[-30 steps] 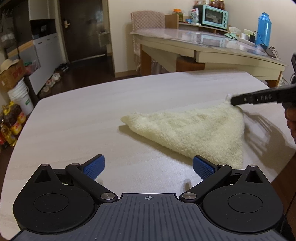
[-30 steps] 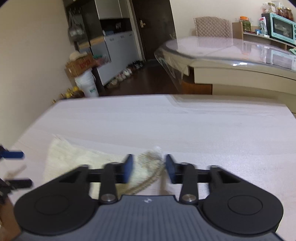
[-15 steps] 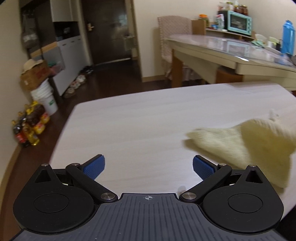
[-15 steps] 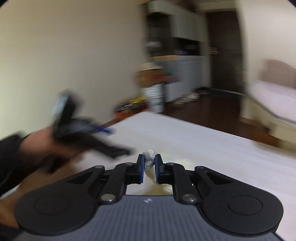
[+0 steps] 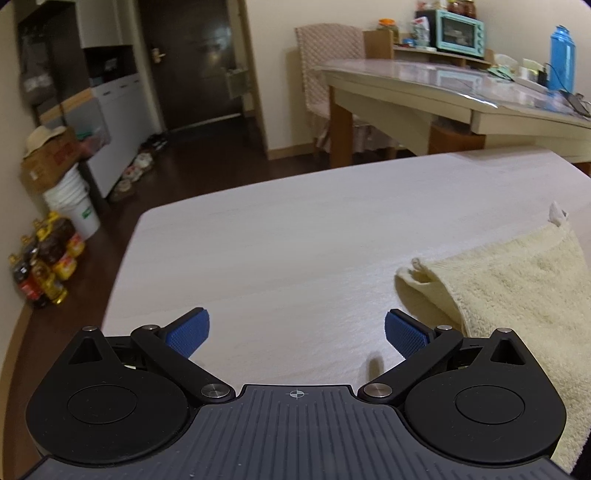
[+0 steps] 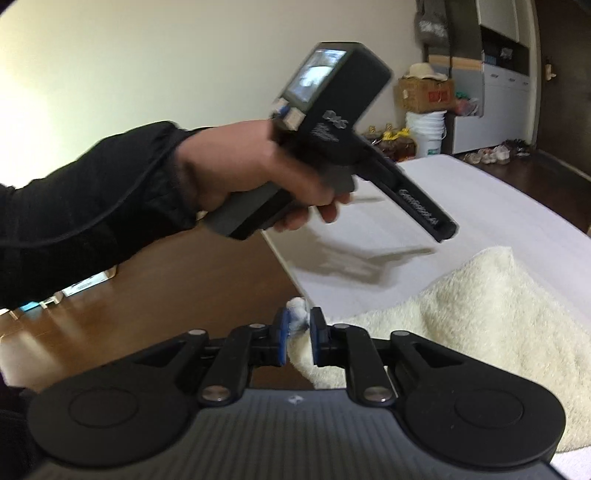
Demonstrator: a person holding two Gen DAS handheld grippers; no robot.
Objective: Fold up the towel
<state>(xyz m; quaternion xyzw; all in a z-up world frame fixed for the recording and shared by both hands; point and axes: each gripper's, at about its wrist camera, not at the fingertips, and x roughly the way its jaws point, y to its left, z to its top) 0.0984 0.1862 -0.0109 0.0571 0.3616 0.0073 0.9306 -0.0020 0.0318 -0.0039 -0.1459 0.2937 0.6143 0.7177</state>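
On table, left gripper jaws wide – right gripper jaws opening, towel corner between

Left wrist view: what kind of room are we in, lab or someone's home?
Most likely a home, a dining or kitchen area. Behind the white table stands a dining table with a teal toaster oven beyond it, cooking oil bottles sit on the floor, and shoes line the way to a dark door.
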